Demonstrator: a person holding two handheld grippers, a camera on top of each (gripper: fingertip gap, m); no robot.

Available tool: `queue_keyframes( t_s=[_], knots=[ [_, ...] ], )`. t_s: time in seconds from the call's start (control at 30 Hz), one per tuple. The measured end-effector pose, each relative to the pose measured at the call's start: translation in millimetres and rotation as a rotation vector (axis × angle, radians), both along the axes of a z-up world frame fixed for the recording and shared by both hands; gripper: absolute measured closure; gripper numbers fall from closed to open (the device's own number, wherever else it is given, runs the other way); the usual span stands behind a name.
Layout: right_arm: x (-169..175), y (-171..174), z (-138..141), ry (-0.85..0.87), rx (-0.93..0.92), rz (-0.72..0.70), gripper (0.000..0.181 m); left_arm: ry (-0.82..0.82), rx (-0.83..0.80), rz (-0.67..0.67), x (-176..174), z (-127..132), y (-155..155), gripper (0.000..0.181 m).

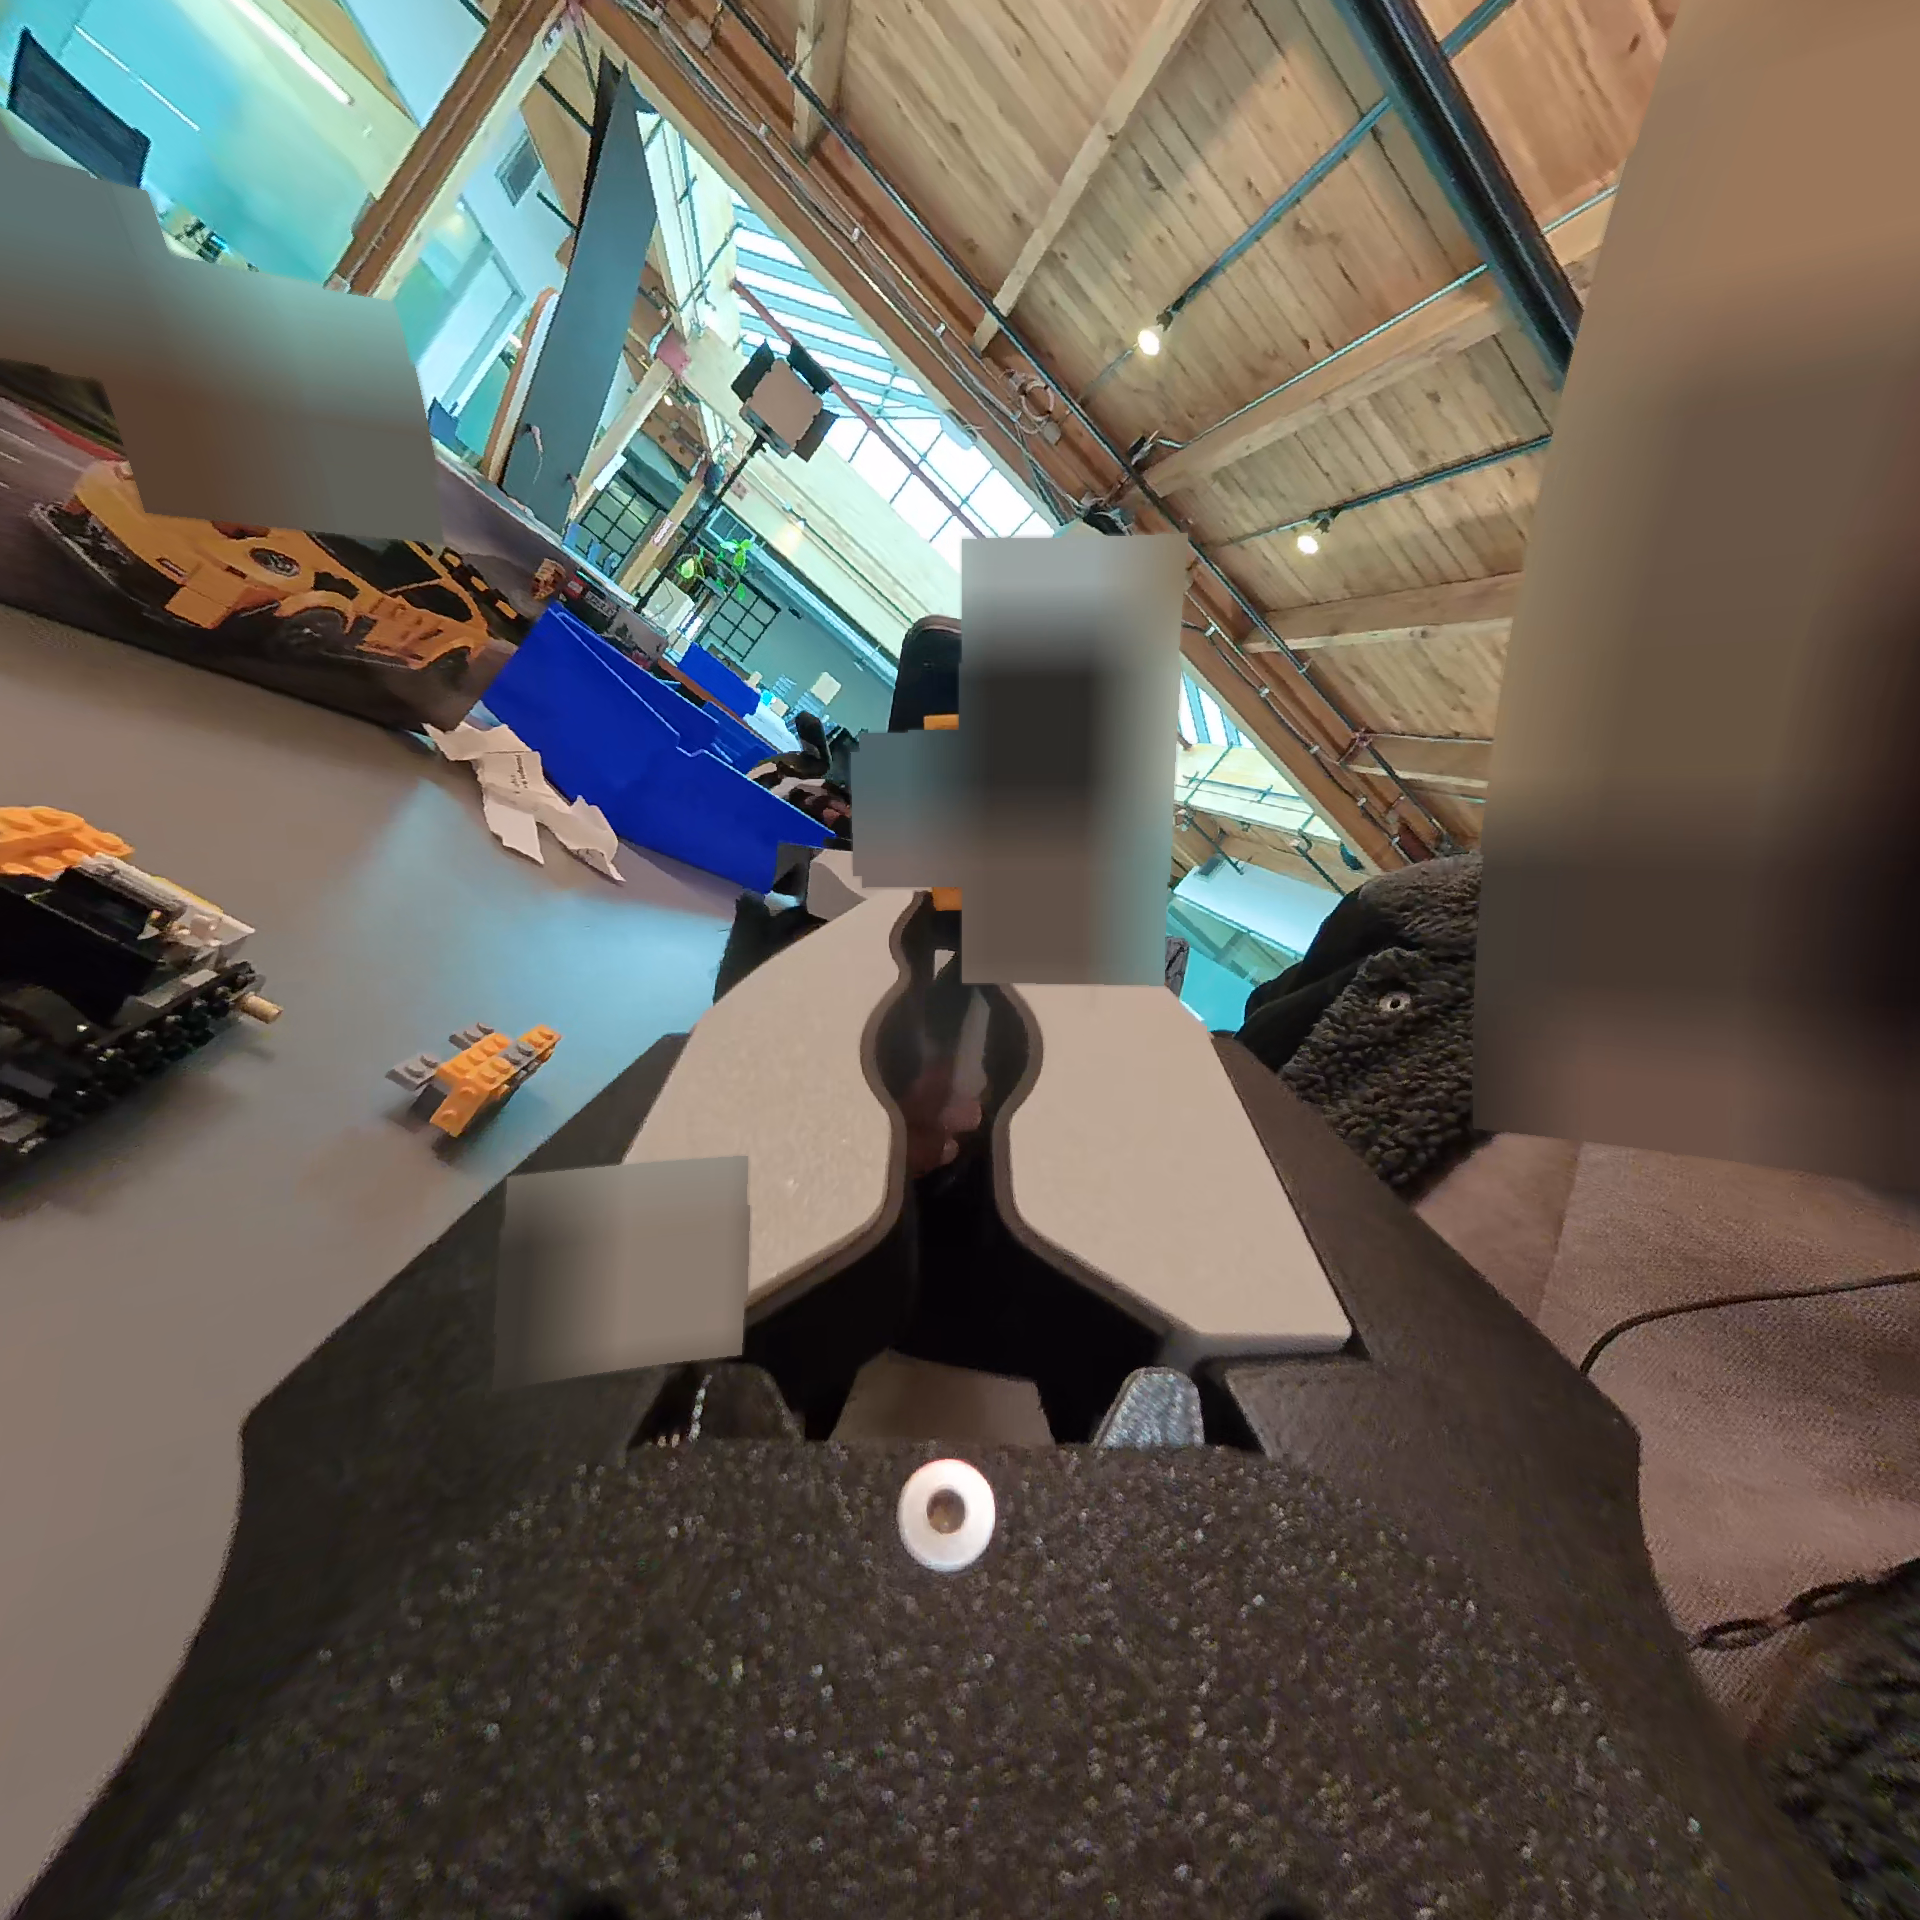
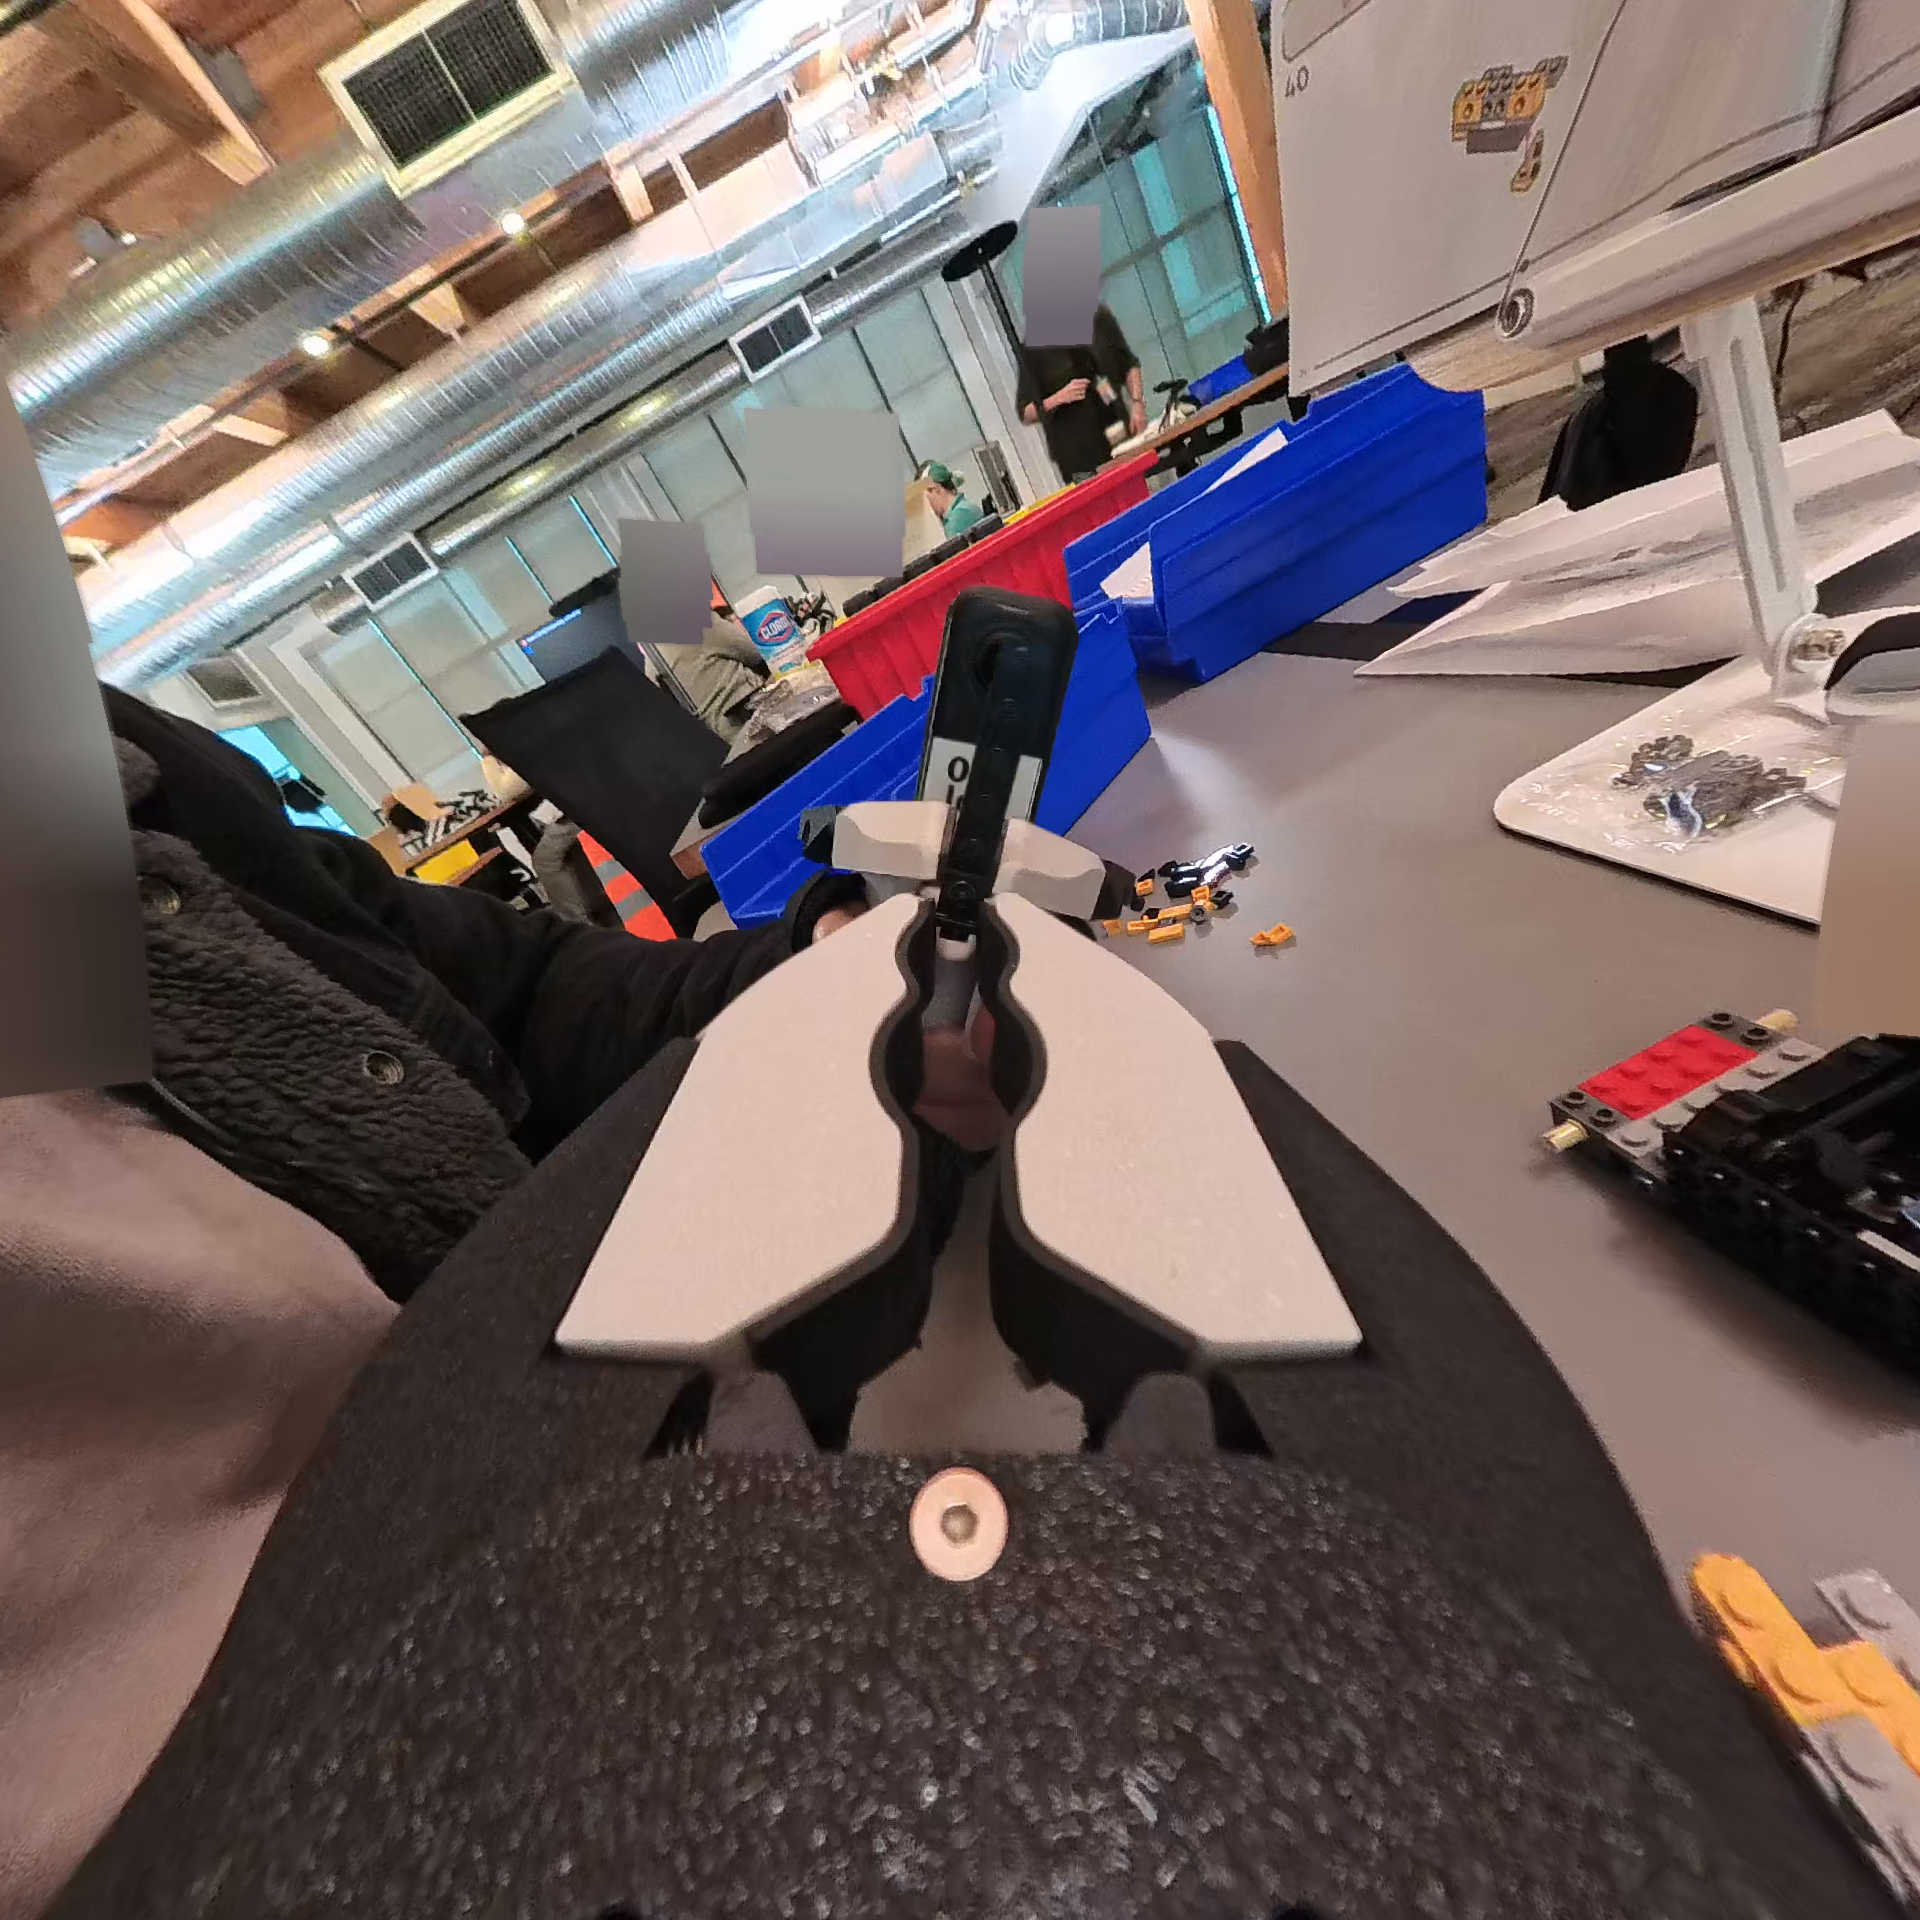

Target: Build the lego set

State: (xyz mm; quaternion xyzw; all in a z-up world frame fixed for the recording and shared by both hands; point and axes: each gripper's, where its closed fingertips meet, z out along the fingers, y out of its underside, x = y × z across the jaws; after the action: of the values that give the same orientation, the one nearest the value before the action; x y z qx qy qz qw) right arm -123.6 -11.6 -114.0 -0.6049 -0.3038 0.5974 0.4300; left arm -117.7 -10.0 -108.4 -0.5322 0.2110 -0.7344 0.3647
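Observation:
My right gripper (image 2: 951, 920) is shut on a small grey-white piece (image 2: 954, 982) that shows in the slot between its fingers. My left gripper (image 1: 925, 914) faces it tip to tip, also seen in the right wrist view (image 2: 961, 862). Its fingers stand close together, and a blur patch hides part of the tip. Both are raised above the table edge near a person's dark fleece coat (image 1: 1382, 1018). The black lego car chassis (image 1: 94, 987) lies on the table, also in the right wrist view (image 2: 1787, 1153). An orange-and-grey sub-assembly (image 1: 473, 1070) lies near it.
Blue bins (image 1: 644, 748) and a red bin (image 2: 966, 613) stand at the back. Loose orange and black pieces (image 2: 1184, 894) lie mid-table. The set's box (image 1: 260, 592), torn paper (image 1: 540, 800), an instruction booklet on a white stand (image 2: 1558, 156) and a parts bag (image 2: 1714, 779) are around. My left and right fingertips are right by each other.

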Motion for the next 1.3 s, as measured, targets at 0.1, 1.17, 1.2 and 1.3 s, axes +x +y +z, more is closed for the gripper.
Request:
queue_keyframes(
  t_s=[0.1, 1.17, 1.2, 1.3],
  knots=[
    [-0.2, 1.0, 0.9, 0.017, -0.001, -0.015, 0.174, -0.025, -0.027, 0.003, 0.1, 1.0, 1.2, 0.172],
    [-1.3, 8.6, 9.1, 0.141, 0.047, -0.225, 0.174, -0.164, -0.116, 0.051, 2.2, 8.7, 8.8, 0.172],
    [-1.4, 8.6, 9.4, 0.151, 0.04, -0.229, 0.174, -0.17, -0.118, 0.052, 2.3, 9.0, 9.0, 0.172],
    [-1.4, 9.4, 10.3, 0.16, 0.044, -0.249, 0.174, -0.184, -0.124, 0.062, 2.4, 9.8, 9.7, 0.172]
  ],
)
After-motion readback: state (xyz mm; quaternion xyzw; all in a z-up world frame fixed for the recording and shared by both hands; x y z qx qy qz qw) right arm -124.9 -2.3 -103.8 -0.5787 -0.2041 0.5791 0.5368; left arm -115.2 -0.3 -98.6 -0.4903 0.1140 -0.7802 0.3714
